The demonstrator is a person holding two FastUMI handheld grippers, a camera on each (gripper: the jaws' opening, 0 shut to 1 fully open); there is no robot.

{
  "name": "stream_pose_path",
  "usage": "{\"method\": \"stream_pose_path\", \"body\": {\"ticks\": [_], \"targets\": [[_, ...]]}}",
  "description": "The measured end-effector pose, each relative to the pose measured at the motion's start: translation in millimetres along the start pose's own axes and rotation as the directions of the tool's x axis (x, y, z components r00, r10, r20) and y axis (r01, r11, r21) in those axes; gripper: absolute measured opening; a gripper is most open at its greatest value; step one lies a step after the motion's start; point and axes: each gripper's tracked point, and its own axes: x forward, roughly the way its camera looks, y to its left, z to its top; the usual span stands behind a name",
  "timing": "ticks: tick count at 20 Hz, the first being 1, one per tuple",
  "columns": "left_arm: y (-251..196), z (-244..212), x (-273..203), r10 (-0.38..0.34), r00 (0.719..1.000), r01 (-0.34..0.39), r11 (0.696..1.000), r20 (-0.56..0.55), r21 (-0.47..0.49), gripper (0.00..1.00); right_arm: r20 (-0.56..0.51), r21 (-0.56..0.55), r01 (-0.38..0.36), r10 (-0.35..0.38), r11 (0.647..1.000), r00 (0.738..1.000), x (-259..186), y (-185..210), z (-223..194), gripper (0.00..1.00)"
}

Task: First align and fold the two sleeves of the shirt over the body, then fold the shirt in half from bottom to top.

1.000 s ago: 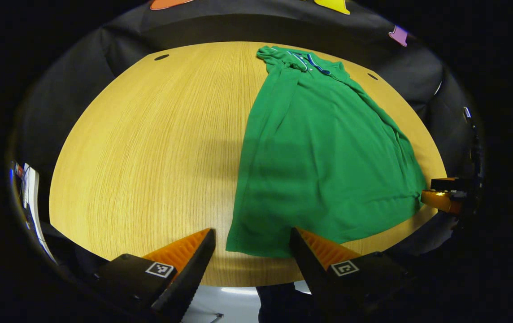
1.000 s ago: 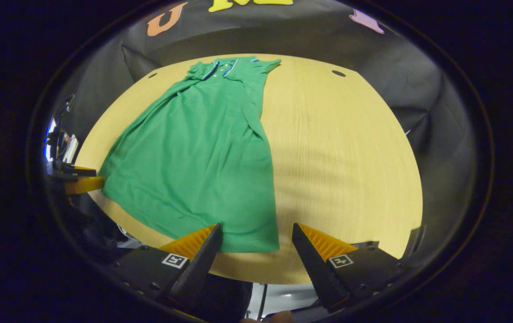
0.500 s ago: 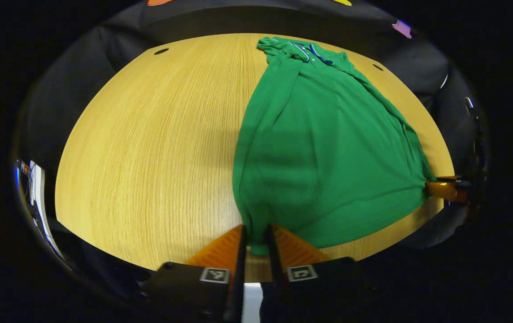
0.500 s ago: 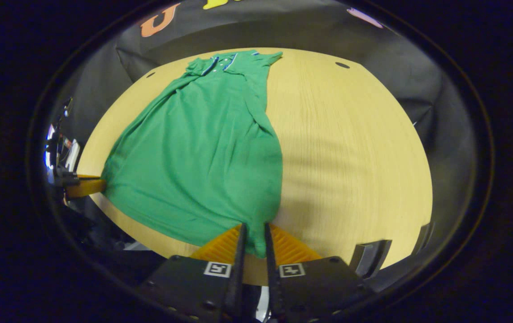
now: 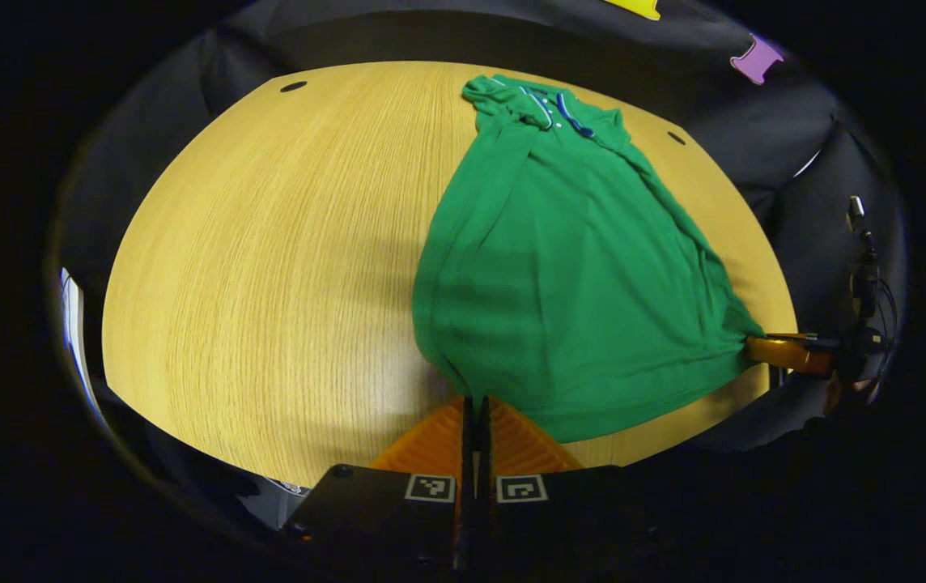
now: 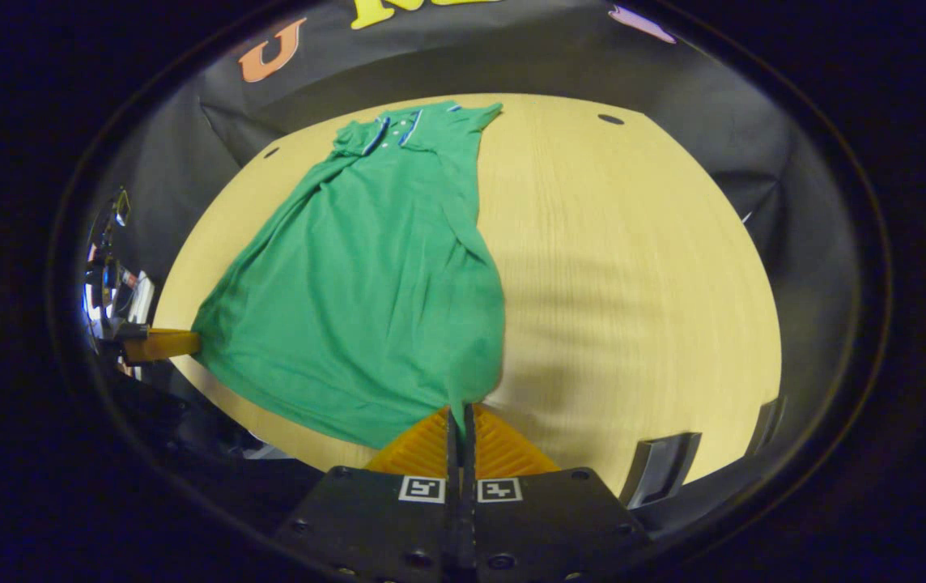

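A green polo shirt (image 5: 568, 267) lies lengthwise on the wooden table (image 5: 269, 259), collar at the far end, both sleeves folded in over the body. My left gripper (image 5: 475, 402) is shut on the near left hem corner, which is bunched between its fingers. In the right gripper view the same shirt (image 6: 374, 275) runs away from me, and my right gripper (image 6: 460, 410) is shut on the near right hem corner. Each gripper also shows far off in the other's view, pinching its corner: the right gripper (image 5: 783, 352) at the right edge, the left gripper (image 6: 159, 344) at the left edge.
Bare wood stretches left of the shirt in the left gripper view and right of it (image 6: 633, 275) in the right gripper view. Small dark holes (image 5: 293, 86) mark the table's far side. Black cloth walls surround the table. The near table edge lies just beneath both grippers.
Both grippers went from open over the hem to shut on its two corners. The hem has since gathered and lifted slightly, pulling the lower shirt taut.
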Motion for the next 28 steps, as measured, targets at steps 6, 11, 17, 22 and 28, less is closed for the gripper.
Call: {"method": "stream_pose_path", "body": {"ticks": [6,11,17,22,28], "targets": [[-10,67,-22,-0.046,0.991,0.043,0.999,0.129,0.023,0.06,0.159,0.026,0.004,-0.008,1.000,0.987,-32,-2,79,0.00],[-22,144,-35,-0.073,0.961,0.053,0.995,0.266,0.081,0.06,0.296,0.054,-0.004,-0.012,0.999,0.955,-48,-1,157,0.00],[-30,225,-41,-0.082,0.919,0.061,0.996,0.385,0.068,0.06,0.383,0.058,-0.018,-0.006,0.998,0.924,-53,-3,232,0.00],[-29,290,-35,-0.073,0.884,0.044,0.996,0.461,0.075,0.05,0.426,0.044,-0.012,-0.008,0.999,0.905,-53,-2,287,0.00],[-26,367,-10,-0.057,0.850,0.036,0.998,0.523,0.050,0.05,0.464,0.017,-0.004,-0.004,1.000,0.886,-26,-1,359,0.00]]}}
